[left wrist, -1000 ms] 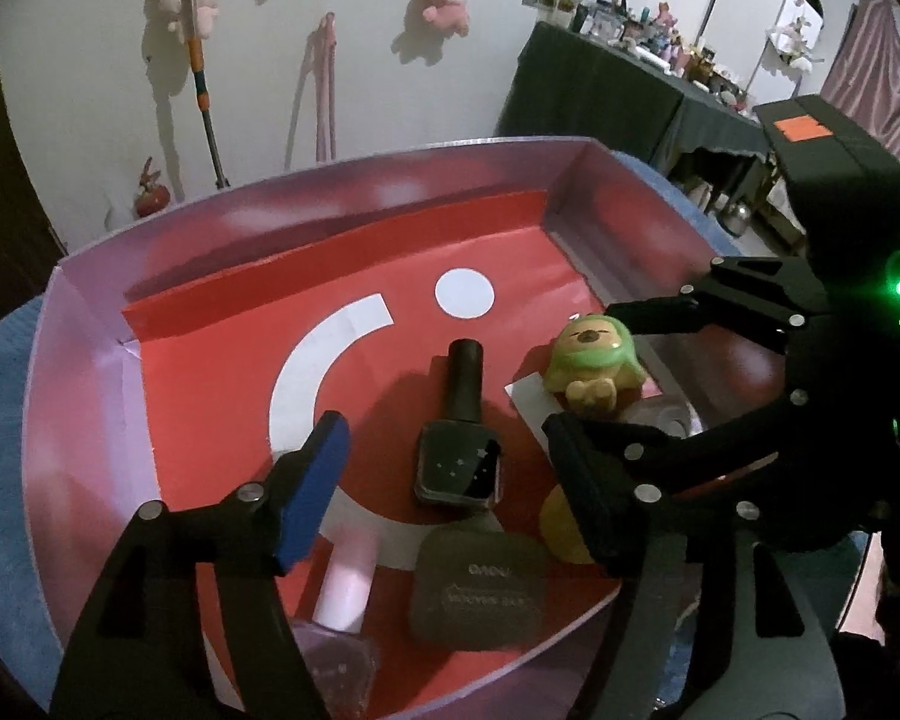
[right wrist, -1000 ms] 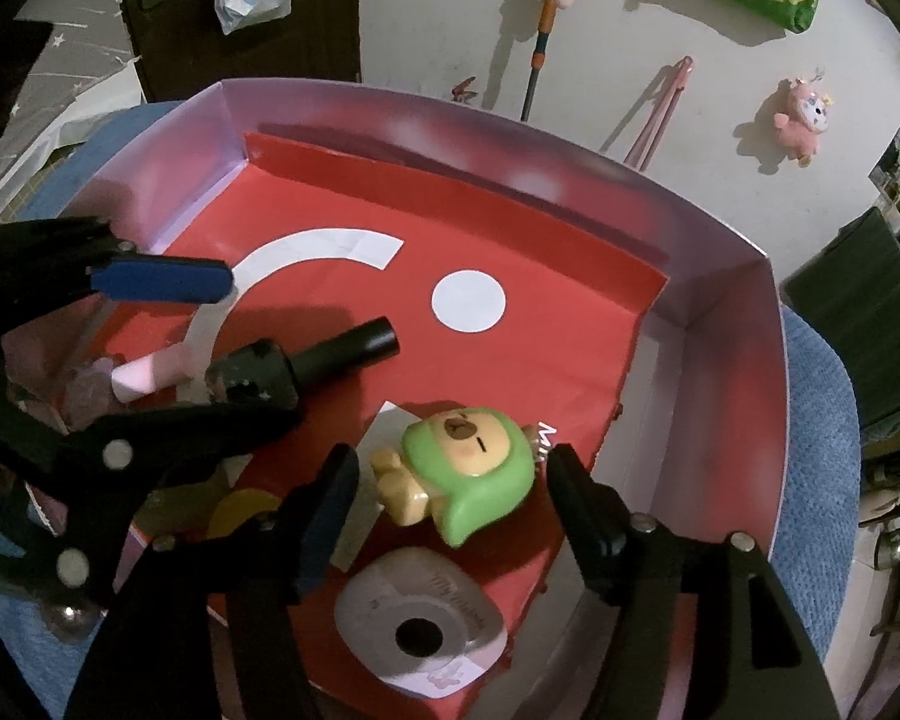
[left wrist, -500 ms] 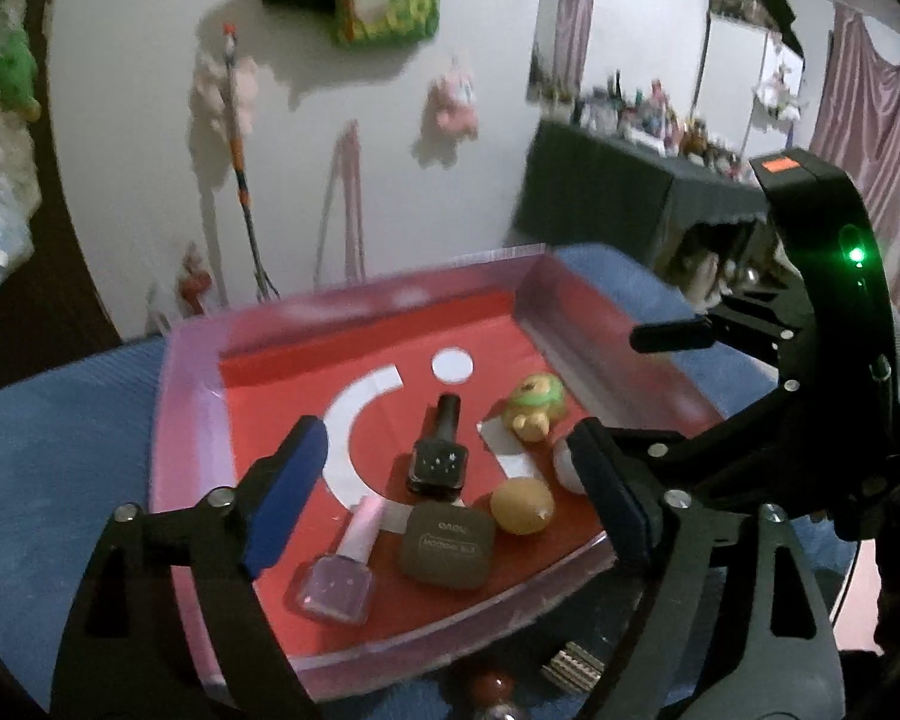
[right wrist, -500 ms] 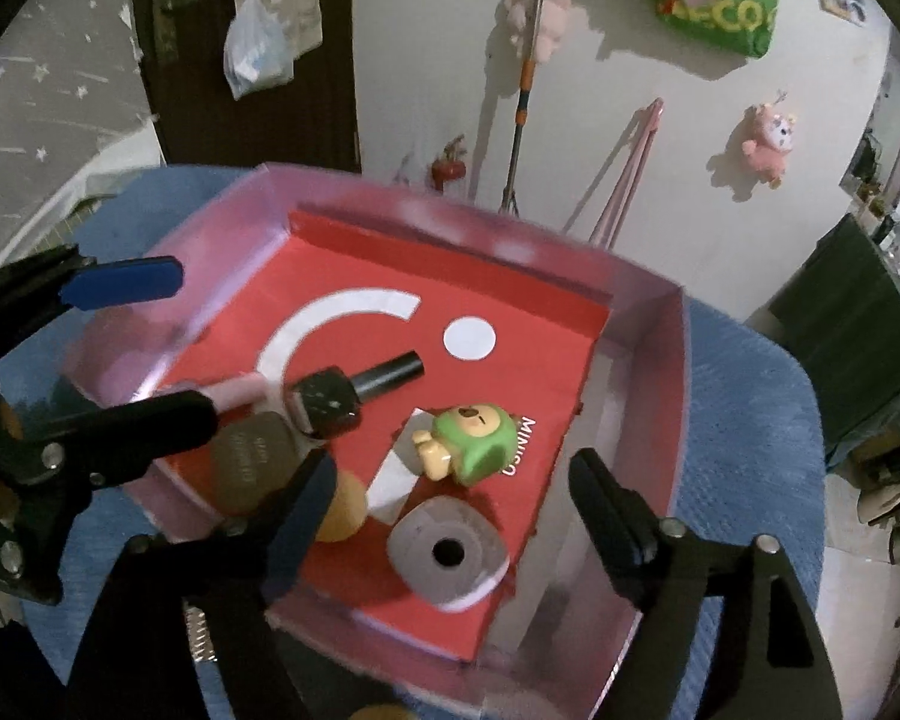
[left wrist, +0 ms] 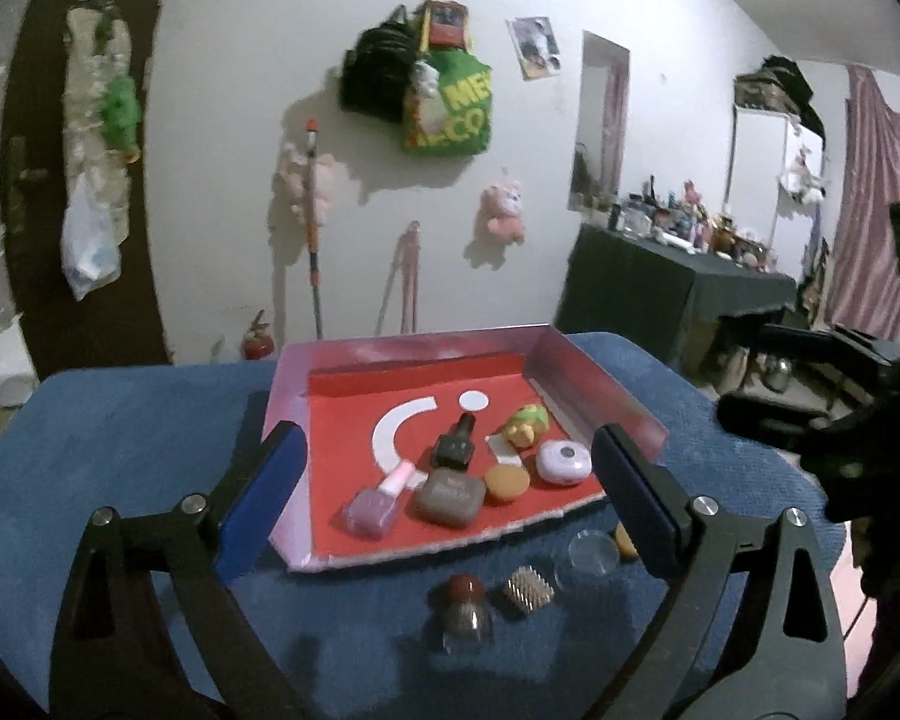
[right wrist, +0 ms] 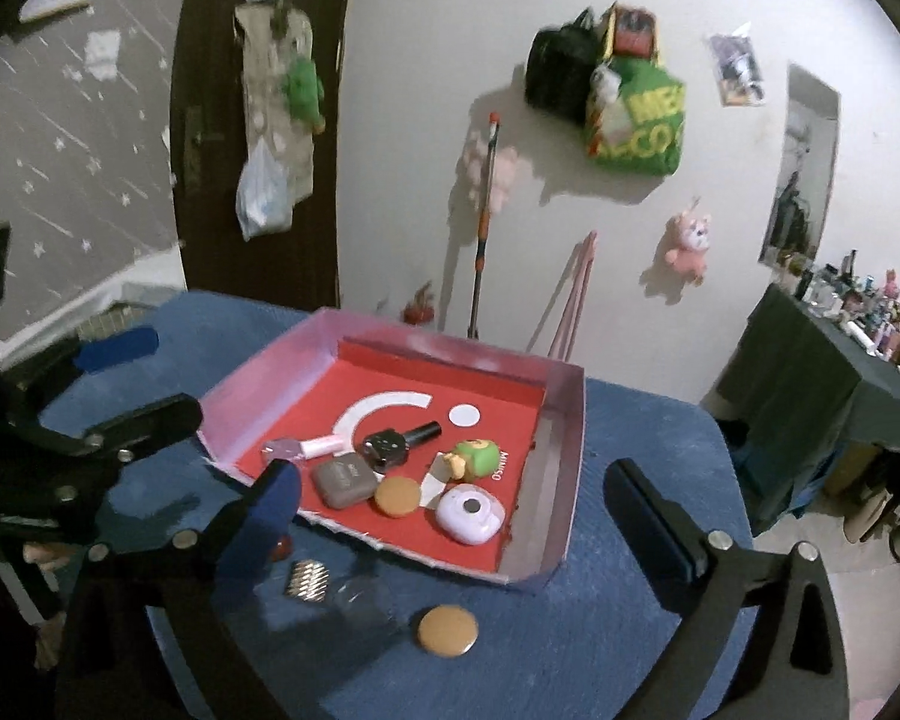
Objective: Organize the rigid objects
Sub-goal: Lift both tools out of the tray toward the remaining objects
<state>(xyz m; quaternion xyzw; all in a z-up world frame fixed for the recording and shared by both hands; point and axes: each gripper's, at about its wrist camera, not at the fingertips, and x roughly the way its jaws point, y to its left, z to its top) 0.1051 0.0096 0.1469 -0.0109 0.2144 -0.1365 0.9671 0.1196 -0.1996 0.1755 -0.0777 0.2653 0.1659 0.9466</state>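
A red tray [left wrist: 390, 354] [right wrist: 564, 450] with pink walls sits on a blue cloth. It holds a pink polish bottle [left wrist: 375, 507], a black bottle [left wrist: 455, 447], a grey case [left wrist: 450, 497], an orange disc [left wrist: 507, 482], a lilac case [right wrist: 470, 516] and a green-hooded figurine [right wrist: 473, 459]. In front of the tray lie a red-capped bottle [left wrist: 465, 606], a studded piece [left wrist: 528, 594], a clear lid [right wrist: 363, 597] and another orange disc [right wrist: 448, 630]. My left gripper [left wrist: 447, 441] and right gripper [right wrist: 450, 474] hover short of the tray. Both sets of jaws are opening, with nothing between them.
The blue cloth [left wrist: 120, 438] covers a small table that drops off on both sides. A dark-draped table [right wrist: 810, 372] crowded with small items stands at the right. A broom [right wrist: 485, 222] leans on the white wall behind, under hanging bags.
Both grippers have drawn back and risen away from the tray, and their jaws have spread wider. The whole tray and the loose items in front have come into view.
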